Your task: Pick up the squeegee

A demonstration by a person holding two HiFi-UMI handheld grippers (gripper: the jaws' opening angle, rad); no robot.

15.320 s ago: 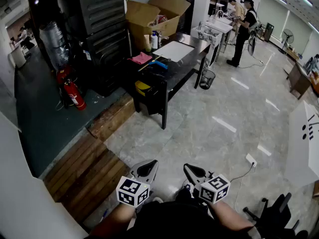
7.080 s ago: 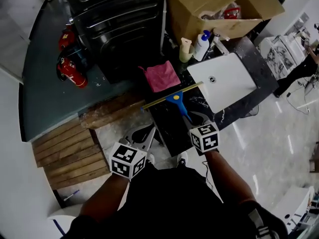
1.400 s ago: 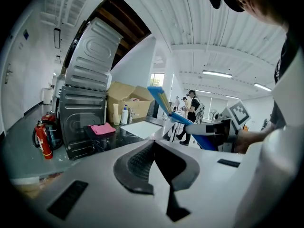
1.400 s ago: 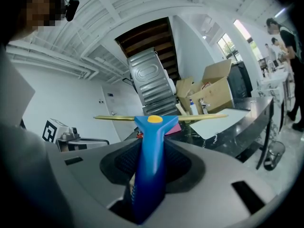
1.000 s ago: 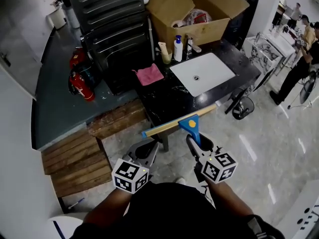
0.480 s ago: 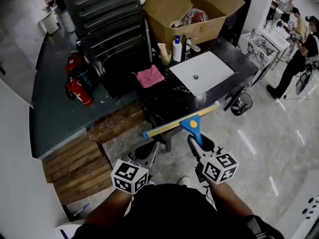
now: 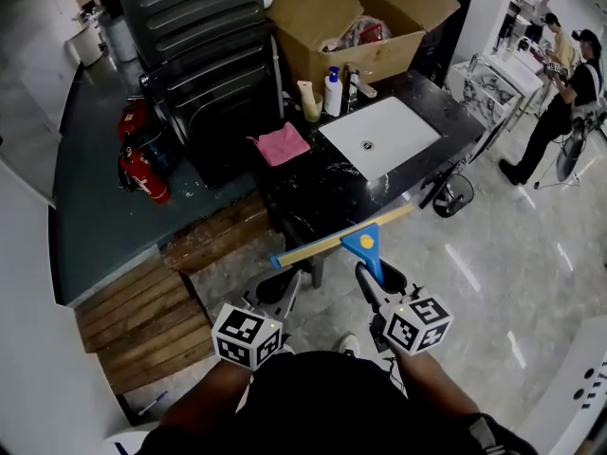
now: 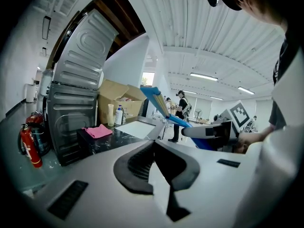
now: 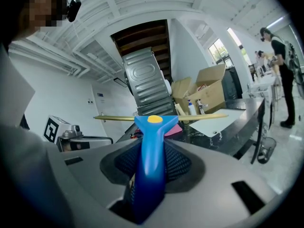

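While right gripper [image 7: 381, 284] clamps the blue squeegee [image 7: 361, 242] by its handle, lower centre, raised clear of black counter [image 7: 322, 192]: hold blade level, grip firm. Left gripper [image 7: 276, 290]: closed, empty.

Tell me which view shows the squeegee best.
The right gripper view: the squeegee fills the centre, its blue handle clamped in the right gripper, blade spread across. The head view shows it whole but small; the left gripper view catches it obliquely from the side.
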